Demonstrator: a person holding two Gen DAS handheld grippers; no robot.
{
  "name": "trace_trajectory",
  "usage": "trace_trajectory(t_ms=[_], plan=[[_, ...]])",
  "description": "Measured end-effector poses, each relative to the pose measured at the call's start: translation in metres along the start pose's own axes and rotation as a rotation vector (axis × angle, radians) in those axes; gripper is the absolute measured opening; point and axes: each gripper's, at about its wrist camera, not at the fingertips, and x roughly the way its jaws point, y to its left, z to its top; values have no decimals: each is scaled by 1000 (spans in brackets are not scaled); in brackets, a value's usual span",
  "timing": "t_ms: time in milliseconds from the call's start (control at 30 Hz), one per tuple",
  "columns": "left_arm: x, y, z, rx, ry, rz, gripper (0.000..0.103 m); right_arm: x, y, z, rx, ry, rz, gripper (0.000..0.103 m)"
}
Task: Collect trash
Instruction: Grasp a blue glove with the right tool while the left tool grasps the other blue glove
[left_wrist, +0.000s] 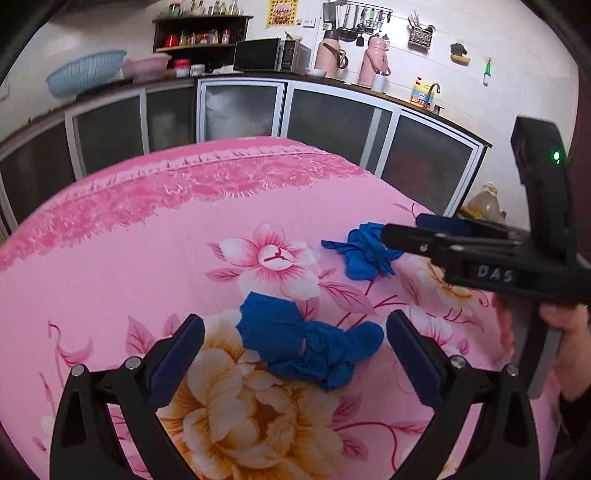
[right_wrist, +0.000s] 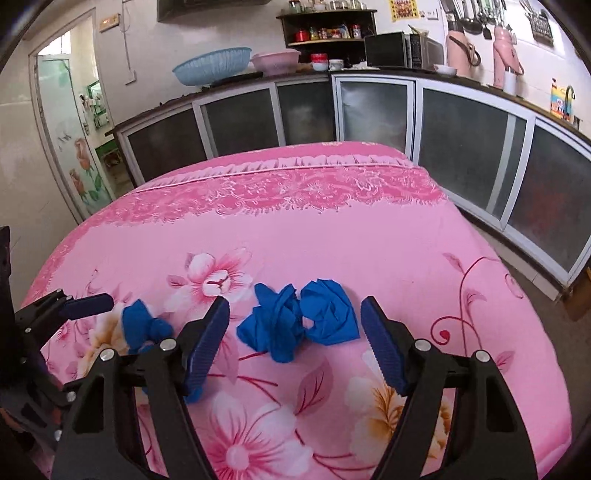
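Observation:
Two crumpled blue gloves lie on the pink floral tablecloth (left_wrist: 155, 229). My left gripper (left_wrist: 295, 325) is open, and the nearer glove (left_wrist: 310, 343) lies on the cloth between its fingers without touching the pads. The farther glove (left_wrist: 365, 254) lies just ahead of my right gripper (left_wrist: 403, 227), which comes in from the right. In the right wrist view my right gripper (right_wrist: 295, 306) is open around this same glove (right_wrist: 299, 321), pads apart from it. The other glove (right_wrist: 144, 328) is at the left, beside a blue pad (right_wrist: 88, 304) of the left gripper.
Dark glass-fronted cabinets (right_wrist: 461, 147) wrap the back and right of the table, their counter crowded with basins (right_wrist: 210, 66), a microwave and flasks. A plastic jug (left_wrist: 487, 203) stands on the floor at the right. A person's hand (left_wrist: 565, 325) holds the right gripper. A doorway (right_wrist: 70, 129) is at the left.

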Motion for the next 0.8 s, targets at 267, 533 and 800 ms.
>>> trace_trajectory(t_ms=[267,533,800], plan=[[15,-3,-1,3,39,-51,95,20,-15,3,49,28,-47,67],[32,-9,1,25,86,-74,80,36,-14,5,41,96,-35,49],[35,-10,3,25,103,-112,14,31,-10,9,53,92,-12,7]])
